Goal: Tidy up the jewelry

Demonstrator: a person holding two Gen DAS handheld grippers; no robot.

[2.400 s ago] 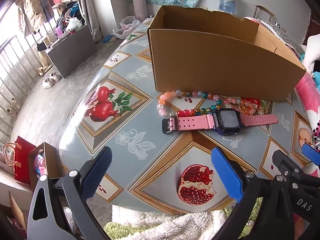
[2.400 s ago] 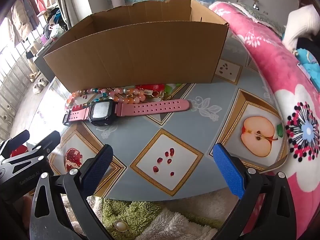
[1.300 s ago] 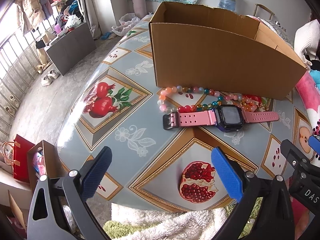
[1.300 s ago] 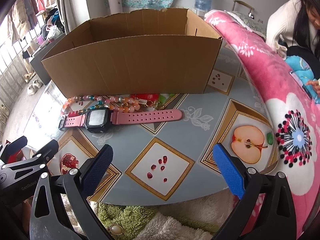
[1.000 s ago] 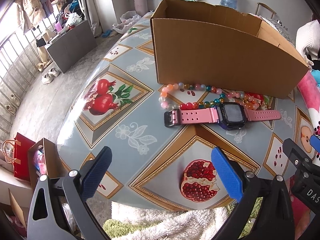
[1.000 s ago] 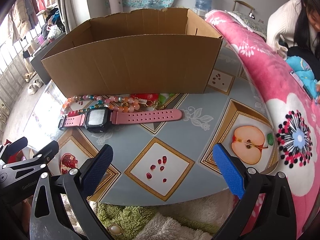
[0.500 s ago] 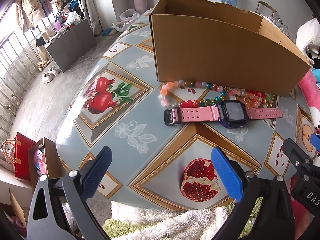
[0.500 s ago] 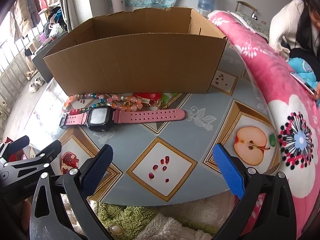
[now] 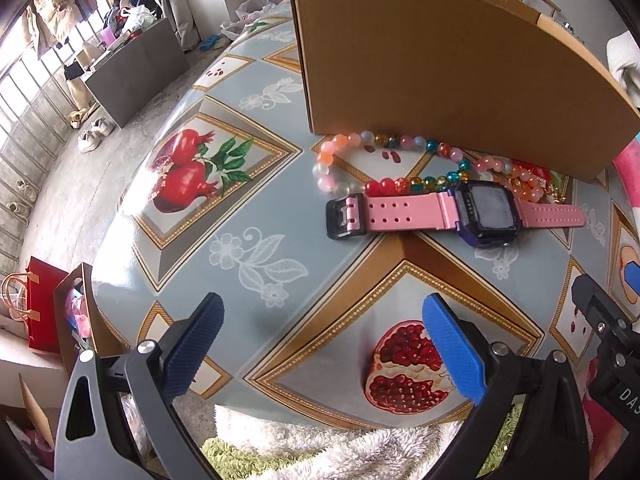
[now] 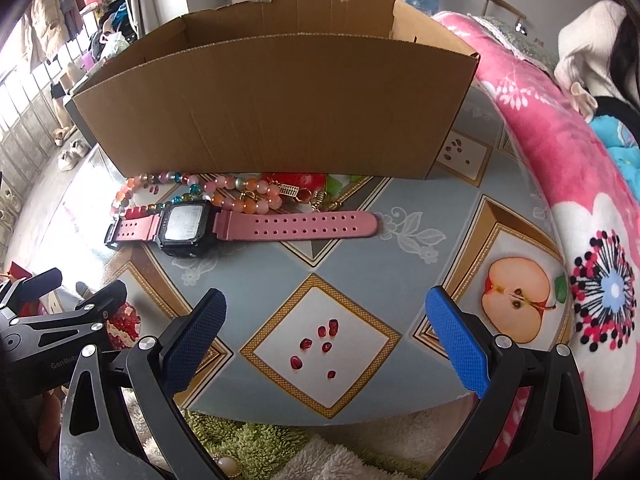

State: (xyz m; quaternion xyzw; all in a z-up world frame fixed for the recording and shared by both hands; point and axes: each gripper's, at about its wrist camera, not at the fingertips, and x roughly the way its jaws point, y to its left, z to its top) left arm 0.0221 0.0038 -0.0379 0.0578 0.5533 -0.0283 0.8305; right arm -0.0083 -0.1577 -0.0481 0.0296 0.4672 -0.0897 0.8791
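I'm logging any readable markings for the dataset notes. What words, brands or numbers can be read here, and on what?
"DAS": cut off at the picture's edge, on the right gripper body as seen from the left wrist view.
"GenRob": partly hidden, on the left gripper body as seen from the right wrist view.
Watch screen: too blurred to read.
Cardboard box: no print visible.

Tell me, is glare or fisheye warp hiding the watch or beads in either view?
Left wrist: glare sits on the tablecloth, clear of the watch and beads; the box bows. Right wrist: washed-out patch beside the watch; its screen reflects light.
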